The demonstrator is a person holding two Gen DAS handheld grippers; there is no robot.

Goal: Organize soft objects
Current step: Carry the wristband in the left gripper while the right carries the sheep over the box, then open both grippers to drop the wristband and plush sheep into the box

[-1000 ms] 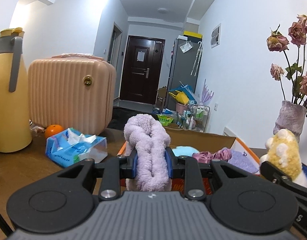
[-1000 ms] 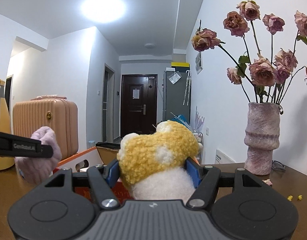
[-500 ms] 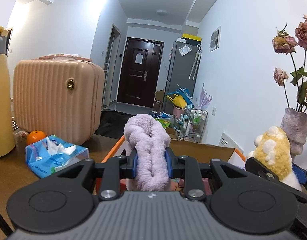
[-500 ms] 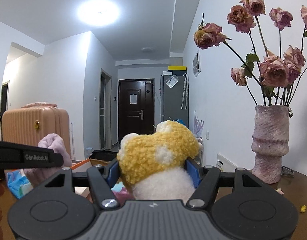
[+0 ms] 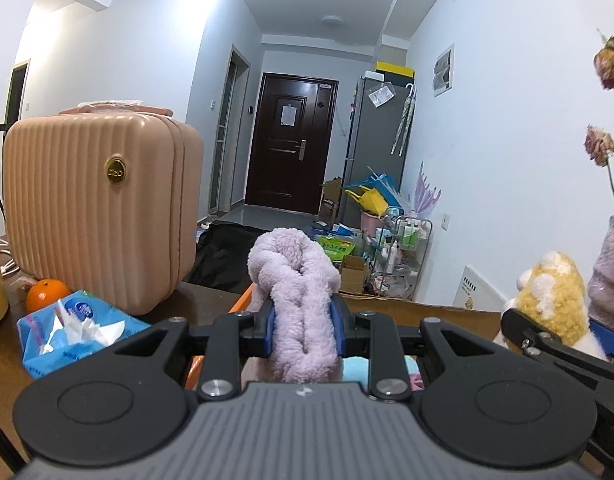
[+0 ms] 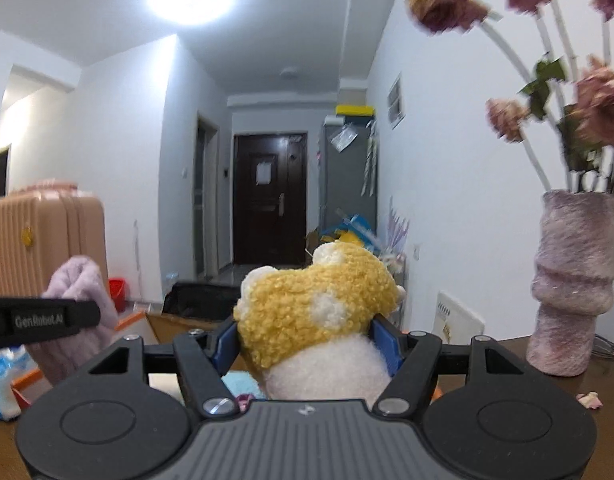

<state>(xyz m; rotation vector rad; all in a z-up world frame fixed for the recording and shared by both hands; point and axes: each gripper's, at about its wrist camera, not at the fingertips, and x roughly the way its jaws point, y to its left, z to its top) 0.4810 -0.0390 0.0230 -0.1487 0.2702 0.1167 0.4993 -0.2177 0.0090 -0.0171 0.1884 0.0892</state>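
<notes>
One brown bench (image 5: pixel 211 300) carried everything. The largest thing on it was one ribbed pink suitcase (image 5: pixel 95 212) at the left, standing upright. Next came one open cardboard box (image 5: pixel 427 312) with an orange edge, lying across the middle of the bench beyond both tools; inside it a light blue soft piece (image 6: pixel 237 384) and a bit of pink cloth showed, the rest hidden. At the right stood one mottled purple vase (image 6: pixel 571 284) holding dried roses (image 6: pixel 599 108); about six blooms could be counted in the right wrist view, though blur made the count uncertain.

Two hand-held grippers were in view. The left hand-held gripper (image 5: pixel 301 326) was clamped tight on one lilac plush item (image 5: pixel 295 300), its blue pads sunk into the fabric, and held it raised over the near left part of the box. The right hand-held gripper (image 6: pixel 305 338) gripped one yellow and white plush toy (image 6: pixel 319 312) between wider-set blue pads, holding it above the box's right side, near the vase but apart from it.

One blue pack of tissues (image 5: pixel 75 328) lay in front of the suitcase, with one orange (image 5: pixel 47 292) just behind it. One small pink petal (image 6: pixel 589 399) lay near the vase's foot.
</notes>
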